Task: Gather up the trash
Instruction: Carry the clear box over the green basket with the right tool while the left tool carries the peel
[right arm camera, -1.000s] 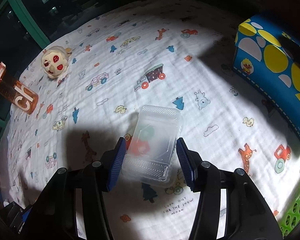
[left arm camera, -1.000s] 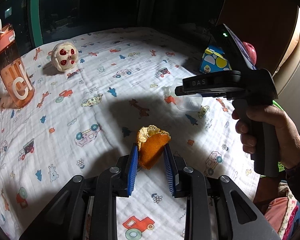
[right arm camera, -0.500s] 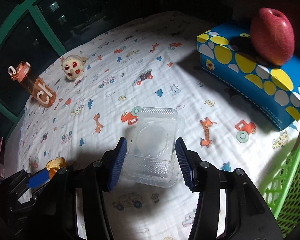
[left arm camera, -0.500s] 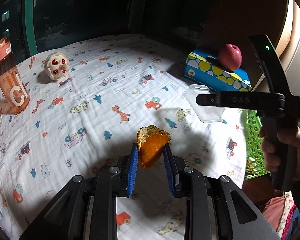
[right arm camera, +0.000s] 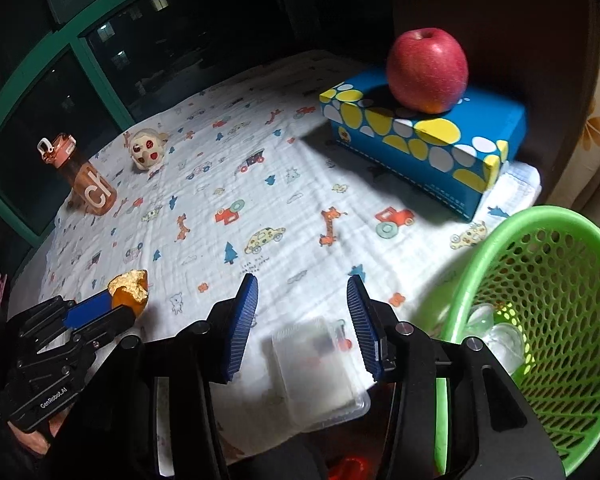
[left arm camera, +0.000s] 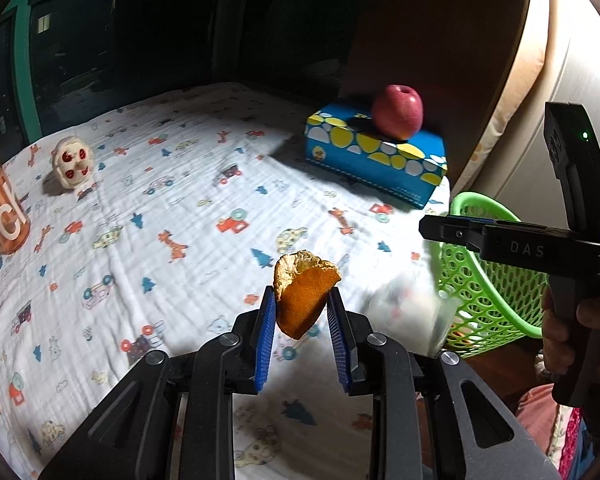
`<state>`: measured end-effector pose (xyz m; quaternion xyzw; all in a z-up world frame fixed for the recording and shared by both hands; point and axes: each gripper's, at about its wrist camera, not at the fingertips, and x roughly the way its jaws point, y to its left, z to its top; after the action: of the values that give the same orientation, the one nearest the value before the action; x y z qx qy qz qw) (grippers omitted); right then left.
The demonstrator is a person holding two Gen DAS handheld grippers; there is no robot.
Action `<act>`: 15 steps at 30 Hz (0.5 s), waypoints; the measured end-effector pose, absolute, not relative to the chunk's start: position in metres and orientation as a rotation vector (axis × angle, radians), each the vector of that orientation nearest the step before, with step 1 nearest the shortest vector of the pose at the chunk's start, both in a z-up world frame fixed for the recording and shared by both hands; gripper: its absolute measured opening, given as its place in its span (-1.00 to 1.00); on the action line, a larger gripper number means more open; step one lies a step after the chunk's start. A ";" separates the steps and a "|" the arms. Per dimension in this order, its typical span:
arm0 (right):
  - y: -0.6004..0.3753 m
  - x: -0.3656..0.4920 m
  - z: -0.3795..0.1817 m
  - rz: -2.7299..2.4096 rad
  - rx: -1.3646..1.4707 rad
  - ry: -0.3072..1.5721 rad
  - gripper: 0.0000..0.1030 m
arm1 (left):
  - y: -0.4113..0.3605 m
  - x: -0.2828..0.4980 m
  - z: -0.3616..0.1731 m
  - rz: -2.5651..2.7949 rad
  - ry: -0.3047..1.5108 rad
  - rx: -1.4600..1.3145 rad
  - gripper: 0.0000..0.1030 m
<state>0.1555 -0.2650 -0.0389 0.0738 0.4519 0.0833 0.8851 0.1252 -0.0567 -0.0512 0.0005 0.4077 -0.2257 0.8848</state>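
My left gripper is shut on an orange peel and holds it above the patterned cloth; it also shows in the right wrist view. My right gripper is open, with its jaws wide apart. A clear plastic box, blurred, is below and behind the right fingertips at the table's near edge, free of the pads. In the left wrist view the box is a blur beside the green mesh basket. The basket holds some clear plastic trash.
A blue tissue box with a red apple on top stands at the back right. An orange bottle and a small round toy stand at the far left. A dark window is behind the table.
My right gripper has opened and the clear plastic box has dropped out of it towards the table's edge by the basket. Both grippers have moved right and back with the peel still held.
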 end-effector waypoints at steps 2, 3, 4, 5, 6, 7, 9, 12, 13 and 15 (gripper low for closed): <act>-0.273 0.151 -0.041 0.162 0.159 0.944 -0.10 | -0.064 0.123 -0.050 -0.478 0.847 0.001 -0.51; -0.278 0.150 -0.044 0.161 0.170 0.951 -0.10 | -0.066 0.123 -0.050 -0.482 0.848 -0.001 -0.51; -0.281 0.148 -0.046 0.163 0.180 0.957 -0.10 | -0.068 0.122 -0.050 -0.483 0.848 -0.002 -0.51; -0.284 0.146 -0.048 0.169 0.188 0.960 -0.10 | -0.069 0.121 -0.049 -0.484 0.847 -0.003 -0.51; -0.285 0.145 -0.050 0.174 0.191 0.961 -0.10 | -0.070 0.120 -0.049 -0.486 0.848 -0.004 -0.51; -0.285 0.143 -0.051 0.183 0.192 0.964 -0.10 | -0.070 0.120 -0.049 -0.485 0.849 -0.002 -0.51; -0.282 0.140 -0.054 0.208 0.189 0.972 -0.09 | -0.070 0.120 -0.049 -0.483 0.849 0.003 -0.51; -0.274 0.136 -0.058 0.236 0.160 0.984 -0.01 | -0.065 0.121 -0.048 -0.475 0.848 0.001 -0.51; -0.270 0.135 -0.061 0.250 0.148 0.993 0.07 | -0.063 0.122 -0.047 -0.472 0.846 0.000 -0.51; -0.263 0.133 -0.067 0.265 0.118 1.004 0.16 | -0.059 0.122 -0.047 -0.467 0.845 -0.004 -0.51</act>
<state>0.1332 -0.2627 -0.0675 0.0564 0.4793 0.1264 0.8667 0.1221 -0.0588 -0.0470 -0.0018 0.4062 -0.2245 0.8858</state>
